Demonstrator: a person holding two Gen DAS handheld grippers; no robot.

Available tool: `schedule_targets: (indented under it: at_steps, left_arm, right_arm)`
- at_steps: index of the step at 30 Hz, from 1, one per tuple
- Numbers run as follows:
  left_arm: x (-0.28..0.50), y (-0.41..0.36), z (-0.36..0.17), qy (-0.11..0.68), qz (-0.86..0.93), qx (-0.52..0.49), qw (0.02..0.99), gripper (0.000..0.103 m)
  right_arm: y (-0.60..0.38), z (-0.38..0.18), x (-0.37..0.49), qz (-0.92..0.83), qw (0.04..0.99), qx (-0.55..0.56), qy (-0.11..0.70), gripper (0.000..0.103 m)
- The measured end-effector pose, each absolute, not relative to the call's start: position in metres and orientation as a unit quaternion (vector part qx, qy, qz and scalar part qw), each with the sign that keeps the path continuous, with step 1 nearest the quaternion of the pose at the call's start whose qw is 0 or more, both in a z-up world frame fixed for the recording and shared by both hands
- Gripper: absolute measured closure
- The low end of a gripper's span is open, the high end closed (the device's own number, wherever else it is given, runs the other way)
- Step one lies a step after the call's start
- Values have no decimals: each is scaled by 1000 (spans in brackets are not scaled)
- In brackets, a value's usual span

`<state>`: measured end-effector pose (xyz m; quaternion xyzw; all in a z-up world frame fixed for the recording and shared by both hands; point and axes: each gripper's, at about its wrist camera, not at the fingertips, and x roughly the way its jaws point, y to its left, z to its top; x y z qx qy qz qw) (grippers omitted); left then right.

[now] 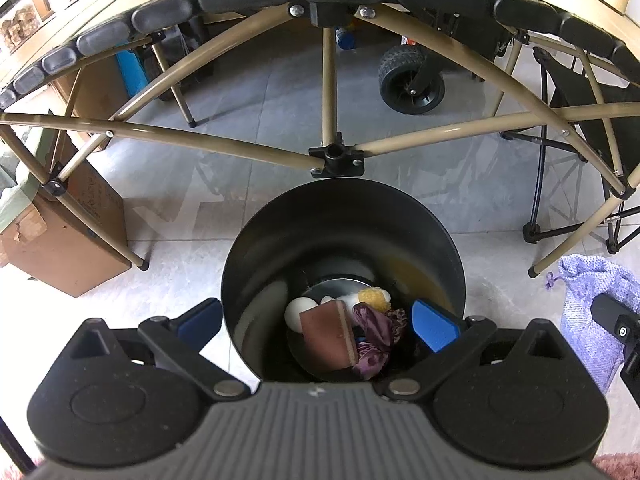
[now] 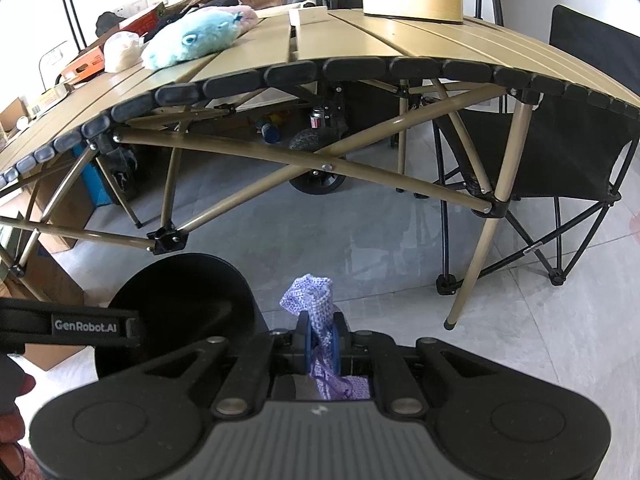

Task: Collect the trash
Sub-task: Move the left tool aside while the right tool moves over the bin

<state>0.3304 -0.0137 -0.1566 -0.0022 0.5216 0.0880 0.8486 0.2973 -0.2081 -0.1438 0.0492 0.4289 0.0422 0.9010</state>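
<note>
We hold the purple cloth (image 2: 316, 316) tight in our right gripper (image 2: 320, 344); our left gripper (image 1: 320, 320) hangs wide open and empty over the black bin (image 1: 240, 280), where the cloth should drop next.

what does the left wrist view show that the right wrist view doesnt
Only the left wrist view looks down into the black bin: a brown sponge, a purple wrapper and a white ball lie at the bottom, with the open left gripper straddling the near rim.

Only the right wrist view shows the tabletop with the blue plush toy, and the right gripper shut on the lilac knitted pouch.

Both show the bin, the pouch, the folding table's frame and the grey tiled floor.
</note>
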Motion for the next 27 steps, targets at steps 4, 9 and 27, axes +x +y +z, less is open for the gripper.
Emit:
schedule_targets:
  at_steps: [4,9,27]
  left_arm:
    - [327,-8,-153,519,89,-4,850,0]
    - [323,3,-149,517,92,-8,851,0]
    - [301,49,-135,505,99,-28,857,0]
  right_arm:
    - [-202,-141,297,50,903,46,424,94]
    - [-191,-138,297,61,905,41,420,94]
    - [-137,-129,297,108,907,26,407,94]
